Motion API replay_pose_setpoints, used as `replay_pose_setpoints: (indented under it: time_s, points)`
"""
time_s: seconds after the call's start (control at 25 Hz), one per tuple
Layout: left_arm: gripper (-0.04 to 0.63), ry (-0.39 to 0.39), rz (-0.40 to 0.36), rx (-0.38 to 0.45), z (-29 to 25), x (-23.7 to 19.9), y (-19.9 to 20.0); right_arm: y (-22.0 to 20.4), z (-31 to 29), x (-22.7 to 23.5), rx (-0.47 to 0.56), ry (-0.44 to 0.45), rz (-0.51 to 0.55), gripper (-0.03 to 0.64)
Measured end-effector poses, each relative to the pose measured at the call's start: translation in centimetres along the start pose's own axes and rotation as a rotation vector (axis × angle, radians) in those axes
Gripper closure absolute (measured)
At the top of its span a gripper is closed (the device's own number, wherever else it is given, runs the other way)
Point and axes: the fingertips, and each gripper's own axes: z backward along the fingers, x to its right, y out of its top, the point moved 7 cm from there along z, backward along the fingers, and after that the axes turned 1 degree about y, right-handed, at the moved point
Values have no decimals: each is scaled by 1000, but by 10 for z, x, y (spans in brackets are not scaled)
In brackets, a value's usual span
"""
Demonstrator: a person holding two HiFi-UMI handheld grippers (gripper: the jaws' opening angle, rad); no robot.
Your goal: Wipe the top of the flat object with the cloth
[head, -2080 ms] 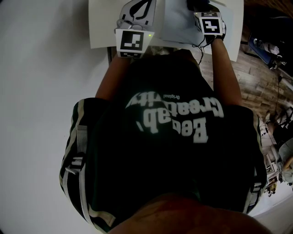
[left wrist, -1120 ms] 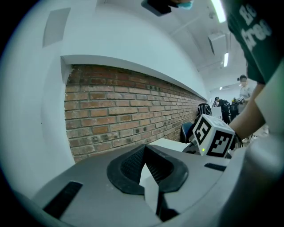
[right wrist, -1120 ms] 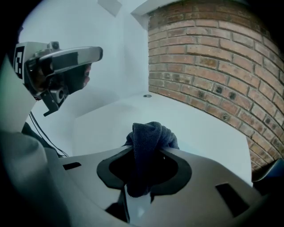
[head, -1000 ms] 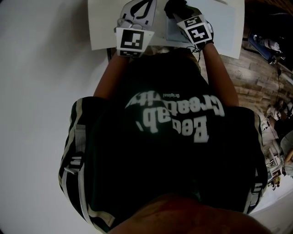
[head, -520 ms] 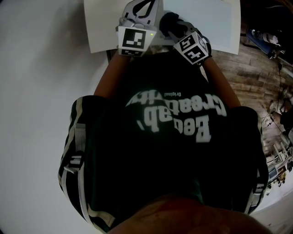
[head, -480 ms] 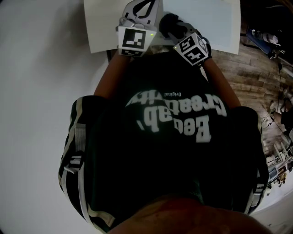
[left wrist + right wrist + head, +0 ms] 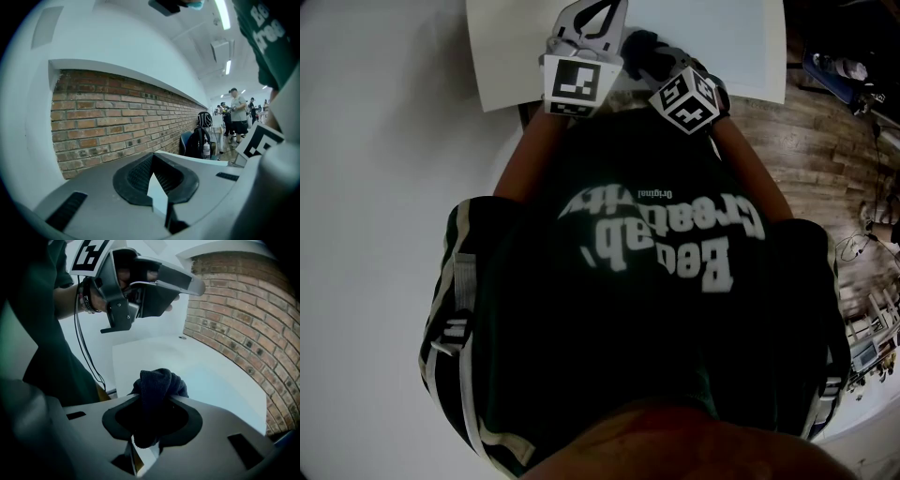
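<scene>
Between right gripper (image 7: 143,448) jaws: dark blue cloth (image 7: 158,386), clamped.
White flat panel (image 7: 197,369) lies just beyond them (contact unclear); left gripper (image 7: 159,204) jaws together, brick wall (image 7: 117,122) ahead.

You hold two grippers: the left gripper (image 7: 596,17) and the right gripper (image 7: 147,427). Each carries one marker cube, so there are two: the left marker cube (image 7: 578,82) and the right marker cube (image 7: 686,98). There is one dark cloth (image 7: 159,380) and one flat white object (image 7: 201,369). One brick wall (image 7: 117,117) runs along the far side. Two ceiling light strips (image 7: 220,14) show plainly overhead. One bottle (image 7: 206,149) stands far right. One person in a light shirt (image 7: 238,117) is clear; the others beside them are too small to count.
</scene>
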Motion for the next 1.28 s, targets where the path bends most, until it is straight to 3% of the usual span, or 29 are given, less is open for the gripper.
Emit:
replay_pose_setpoints:
  time_s: [0.76, 1.28]
  points:
    - [595, -68, -28, 5, -46, 93, 38, -83, 72, 45, -15, -75, -106, 522]
    - [595, -53, -24, 19, -70, 156, 52, -152, 120, 79, 9, -139, -191, 522]
